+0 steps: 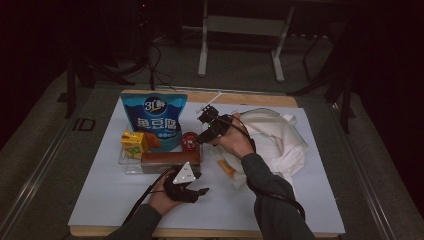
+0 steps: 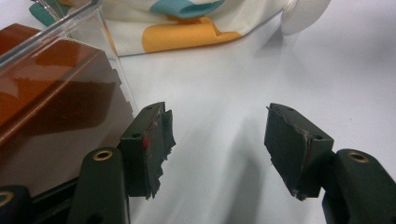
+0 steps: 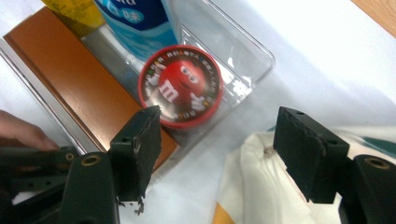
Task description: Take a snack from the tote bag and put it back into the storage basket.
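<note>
With both tongs spread and empty, the right tongs (image 3: pixel 217 154) above the red candy tin (image 3: pixel 182 91) in the clear tray (image 3: pixel 243 51) could nudge it or, perhaps, snag the cloth bag (image 3: pixel 261 186) beside the tray.

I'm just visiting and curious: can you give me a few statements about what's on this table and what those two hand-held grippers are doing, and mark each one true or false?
1. The red round tin lies inside the clear plastic tray. True.
2. The right hand-held gripper is clamped on the red tin. False: its jaws are spread apart, with nothing between them.
3. The left hand-held gripper is open over the bare white table surface. True.
4. The blue snack bag lies flat on the cloth bag. False: it stands upright in the tray, left of the cloth bag.
5. A long brown box sits at the tray's near side. True.
</note>
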A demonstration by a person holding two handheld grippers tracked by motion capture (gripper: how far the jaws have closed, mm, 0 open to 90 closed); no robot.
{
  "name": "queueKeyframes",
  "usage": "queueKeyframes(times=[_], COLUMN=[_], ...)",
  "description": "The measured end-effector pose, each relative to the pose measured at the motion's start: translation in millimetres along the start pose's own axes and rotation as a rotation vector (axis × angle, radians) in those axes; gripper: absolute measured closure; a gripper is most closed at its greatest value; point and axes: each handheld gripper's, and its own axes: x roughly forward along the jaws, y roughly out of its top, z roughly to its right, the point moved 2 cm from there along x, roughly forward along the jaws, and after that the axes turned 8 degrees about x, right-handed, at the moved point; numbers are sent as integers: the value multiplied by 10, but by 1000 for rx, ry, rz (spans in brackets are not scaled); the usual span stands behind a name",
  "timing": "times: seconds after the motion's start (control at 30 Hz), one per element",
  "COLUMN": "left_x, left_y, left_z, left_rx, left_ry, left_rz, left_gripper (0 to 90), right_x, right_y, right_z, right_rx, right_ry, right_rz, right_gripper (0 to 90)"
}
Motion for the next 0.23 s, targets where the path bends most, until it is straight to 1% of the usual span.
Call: queueKeyframes(times=[0.17, 0.2, 0.23], left_x=[4, 4, 5], left_y=[0, 0, 1], left_z=[-4, -4, -4], left_rx=[-5, -5, -4], left_ry=[-3, -3, -3], left_rz=[-3, -3, -4], left_gripper=[394, 394, 393], right_x=[-54, -54, -74], right_y=[-81, -81, -111], right_z=[92, 92, 133], right_rx=[17, 17, 24], right_ry=[-9, -9, -6], right_rz=[-2, -2, -2], right_gripper=[327, 327, 328])
